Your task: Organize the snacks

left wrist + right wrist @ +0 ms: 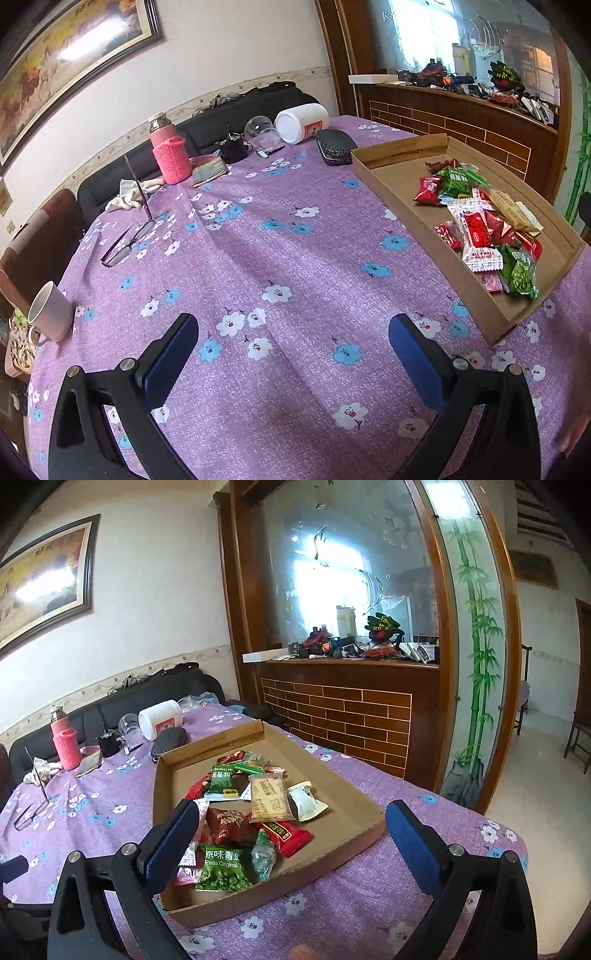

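A table covered with a purple cloth printed with white and blue flowers fills both views. On it lies a shallow brown cardboard tray, set toward the table's right side, near a wooden counter with a brick-pattern front. Inside the tray is a loose heap of wrapped snacks: a green packet of peas at the near end, a dark red packet just behind it, a beige biscuit wrapper and a small white wrapped sweet beside that.

The right gripper hangs above the near end of the tray, its blue-padded jaws spread wide and holding nothing. The left gripper hangs over bare cloth to the left of the tray, jaws also spread wide and empty.

Along the far edge of the table stand a pink flask in a knitted sleeve, a white jar lying on its side, a clear cup and a dark glasses case. A white mug sits at the left edge, with folded spectacles well apart from it.
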